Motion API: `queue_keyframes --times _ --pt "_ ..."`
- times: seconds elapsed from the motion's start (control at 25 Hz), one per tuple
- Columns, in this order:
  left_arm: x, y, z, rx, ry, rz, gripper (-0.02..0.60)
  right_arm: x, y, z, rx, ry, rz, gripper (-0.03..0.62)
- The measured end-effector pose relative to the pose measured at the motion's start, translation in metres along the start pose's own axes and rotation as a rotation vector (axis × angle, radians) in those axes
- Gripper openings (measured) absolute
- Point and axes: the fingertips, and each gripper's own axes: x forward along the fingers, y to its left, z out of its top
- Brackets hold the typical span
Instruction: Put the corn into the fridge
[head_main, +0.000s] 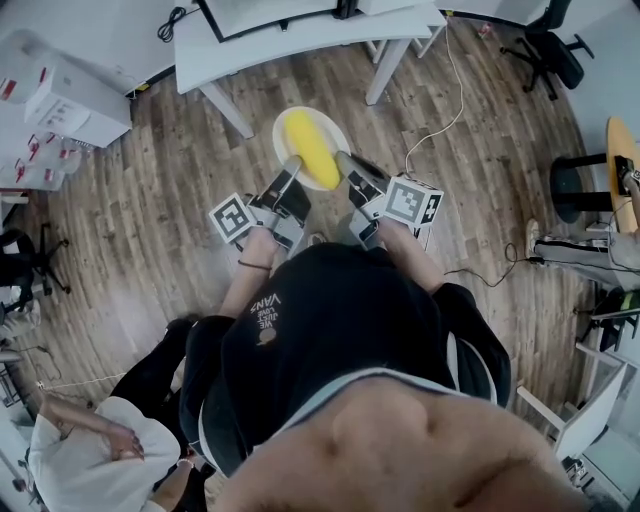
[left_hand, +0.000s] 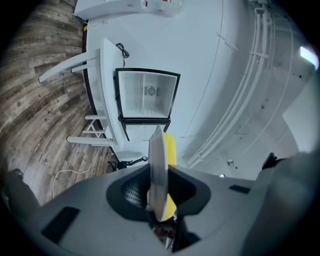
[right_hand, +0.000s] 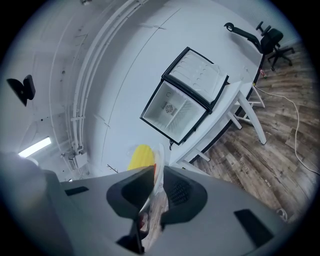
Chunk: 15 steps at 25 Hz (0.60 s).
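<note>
Right now the corn (head_main: 312, 148) is one smooth, bright yellow cob with no husk. It lies lengthwise on a round white plate (head_main: 284, 130) that I hold out in front of me over the wooden floor (head_main: 150, 220).

I count one cob, one plate, two grippers and one fridge. My left gripper (head_main: 291, 168) pinches the plate's near-left rim. My right gripper (head_main: 346, 161) pinches the near-right rim. In the left gripper view the plate's edge (left_hand: 158, 165) stands thin and upright between the jaws, which are pressed onto it, and the cob (left_hand: 171, 147) shows yellow just behind it. The right gripper view shows the same clamp on the rim (right_hand: 158, 167), with the cob (right_hand: 139, 156) peeking up to the left of it.

Ahead, the fridge (left_hand: 146, 95) is a small black-framed box on a white table (head_main: 300, 45). Its door (right_hand: 199, 74) is swung open and its inside (right_hand: 174, 111) is white, with a round vent on the back wall. In the left gripper view the top of the plate's edge overlaps the fridge's lower frame.

A pale cable (head_main: 455, 100) trails across the boards to my right, past the table's legs. A black office chair (head_main: 552, 48) stands in the far right corner. White boxes (head_main: 72, 100) are stacked on the left. A person in a white top (head_main: 85, 455) sits low behind me on my left, well apart from the plate.
</note>
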Motion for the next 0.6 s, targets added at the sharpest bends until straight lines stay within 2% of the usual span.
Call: queue_keyframes --times 0.28,0.6 --pt "0.02 0.006 0.012 0.011 0.003 -0.001 0.077 0.011 -0.012 0.018 -0.002 -0.006 0.001 0.046" --pt "0.042 0.012 0.036 0.026 -0.03 0.01 0.077 0.037 -0.022 0.041 -0.001 0.019 0.031 0.046"
